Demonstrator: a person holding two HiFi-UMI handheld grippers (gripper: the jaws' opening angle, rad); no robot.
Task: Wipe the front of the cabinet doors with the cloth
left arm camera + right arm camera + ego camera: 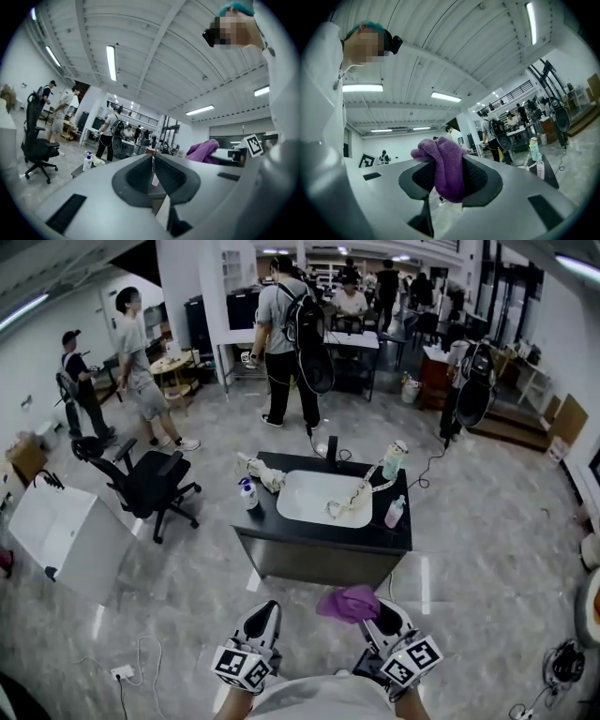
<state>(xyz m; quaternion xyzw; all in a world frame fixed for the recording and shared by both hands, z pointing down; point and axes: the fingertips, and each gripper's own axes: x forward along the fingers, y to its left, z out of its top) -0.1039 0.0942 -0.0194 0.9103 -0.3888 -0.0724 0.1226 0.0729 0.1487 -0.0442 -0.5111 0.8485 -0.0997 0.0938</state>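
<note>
The purple cloth [349, 603] is bunched in my right gripper [382, 616], which is shut on it low in the head view. In the right gripper view the cloth [444, 169] fills the gap between the jaws of the right gripper [450, 180]. My left gripper [263, 618] is beside it, shut and holding nothing; in its own view the left gripper [153, 171] shows jaws pressed together, with the cloth [202, 149] off to the right. The dark cabinet [319, 563] with its front doors stands ahead of both grippers, apart from them.
On the cabinet's top are a white sink [323, 498], a blue-topped pump bottle [247, 493], a pink bottle [395, 512] and a tall bottle [394, 460]. A black office chair [145, 482] and a white box [66, 535] stand to the left. Several people stand behind.
</note>
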